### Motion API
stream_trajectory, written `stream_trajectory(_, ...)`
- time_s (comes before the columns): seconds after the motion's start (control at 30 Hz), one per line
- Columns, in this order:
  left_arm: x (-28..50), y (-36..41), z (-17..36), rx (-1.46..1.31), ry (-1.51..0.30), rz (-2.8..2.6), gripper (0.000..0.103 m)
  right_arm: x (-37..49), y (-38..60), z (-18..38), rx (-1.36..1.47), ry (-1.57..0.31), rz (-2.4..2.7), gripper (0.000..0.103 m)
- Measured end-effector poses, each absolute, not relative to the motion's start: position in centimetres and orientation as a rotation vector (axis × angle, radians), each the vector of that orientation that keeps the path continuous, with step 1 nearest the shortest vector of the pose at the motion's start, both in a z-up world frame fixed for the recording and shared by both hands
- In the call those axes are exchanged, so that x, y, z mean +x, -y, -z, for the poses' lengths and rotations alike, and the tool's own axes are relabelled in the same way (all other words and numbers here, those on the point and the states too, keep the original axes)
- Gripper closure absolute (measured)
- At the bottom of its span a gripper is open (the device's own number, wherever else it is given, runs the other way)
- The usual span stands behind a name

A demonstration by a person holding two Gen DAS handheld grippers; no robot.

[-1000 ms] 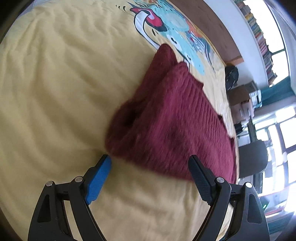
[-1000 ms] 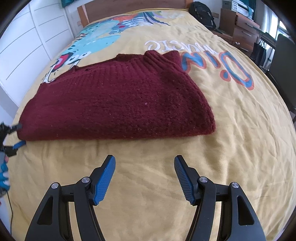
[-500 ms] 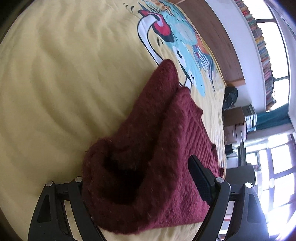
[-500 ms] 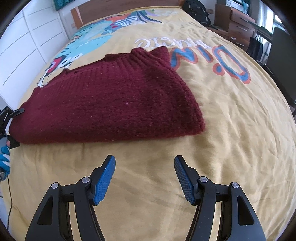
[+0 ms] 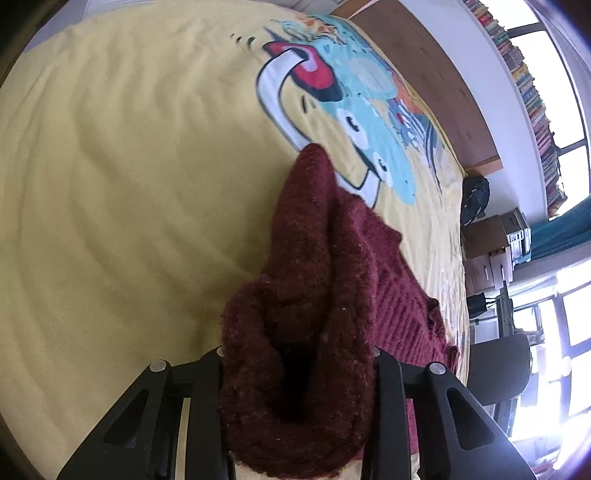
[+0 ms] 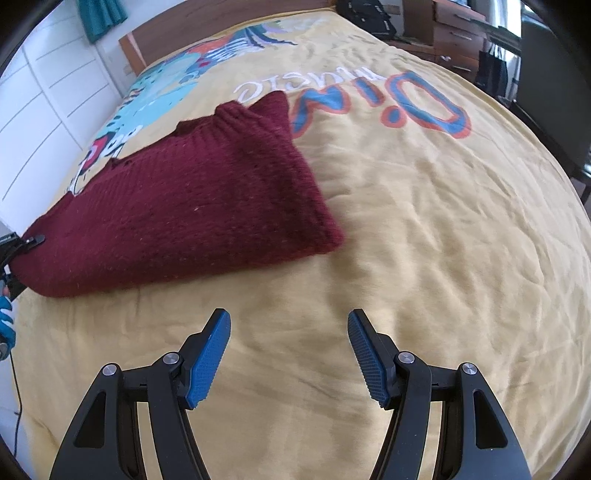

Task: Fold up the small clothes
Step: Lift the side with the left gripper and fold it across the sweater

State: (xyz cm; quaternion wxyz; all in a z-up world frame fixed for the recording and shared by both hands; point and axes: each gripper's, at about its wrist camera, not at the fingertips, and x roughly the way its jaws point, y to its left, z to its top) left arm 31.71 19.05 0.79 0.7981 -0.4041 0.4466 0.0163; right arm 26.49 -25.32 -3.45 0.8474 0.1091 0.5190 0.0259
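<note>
The left gripper (image 5: 297,398) was closing on a bunched corner of the dark-red ribbed-knit sweater (image 6: 184,206); in the left wrist view the wool filled the space between the black jaws and hid the pads entirely, so the grip appeared to be on a thick wad of several layers rather than a single edge. Judged from the task, that corner was being taken up so that it could be carried across the garment for the next fold. The right gripper (image 6: 290,360) stood spread and empty, its blue ribbed pads (image 6: 208,362) over bare bedspread, near the sweater's closer edge but not touching it; it seemed positioned to take the opposite corner. The sweater lay on the yellow printed cotton bedspread (image 6: 424,240), towards the left side of the bed as the right wrist view showed it, already doubled into a rough wedge. Its long axis ran from the pinched corner at the far left of that view to the rounded folded corner (image 6: 328,236) at its right; the ribbed neckline (image 6: 236,110) pointed away, towards the wooden headboard (image 6: 207,29). Beyond lay the cartoon dinosaur print (image 5: 354,107), the lettering (image 6: 369,96), a black bag (image 6: 365,14) and wooden drawers (image 6: 454,29).
</note>
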Motion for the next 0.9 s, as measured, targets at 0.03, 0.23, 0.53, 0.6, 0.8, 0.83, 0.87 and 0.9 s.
stream_trajectory(0.03, 31.8, -18.8, -1.1, -0.859, -0.957, -0.035, 0.077, 26.4, 25.5, 3.5, 0.232, -1.095, -0.055, 0.035)
stream_trajectory(0.23, 32.3, -16.6, -3.2, -0.777, -0.963, -0.039, 0.079, 26.1, 27.4, 3.2, 0.25, -1.093, -0.043, 0.035)
stream_trajectory(0.53, 33.5, -12.9, -5.5, -0.677, -0.979, -0.035, 0.08, 25.1, 31.7, 3.0, 0.321, -1.089, -0.011, 0.035)
stream_trajectory(0.6, 33.7, -11.7, -6.0, -0.673, -0.979, -0.024, 0.081, 24.7, 32.7, 3.1, 0.348, -1.089, -0.009, 0.035)
stream_trajectory(0.8, 35.3, -8.4, -7.3, -0.635, -0.991, 0.006, 0.081, 23.7, 36.0, 3.2, 0.389, -1.079, 0.021, 0.035)
stream_trajectory(0.83, 35.5, -7.7, -7.5, -0.631, -0.993, 0.012, 0.081, 23.6, 36.5, 3.2, 0.394, -1.078, 0.025, 0.035)
stream_trajectory(0.87, 35.9, -6.8, -7.7, -0.627, -0.995, 0.02, 0.081, 23.4, 37.0, 3.2, 0.4, -1.076, 0.03, 0.035)
stream_trajectory(0.9, 36.3, -5.8, -8.0, -0.623, -0.997, 0.03, 0.081, 23.3, 37.4, 3.2, 0.404, -1.073, 0.034, 0.035)
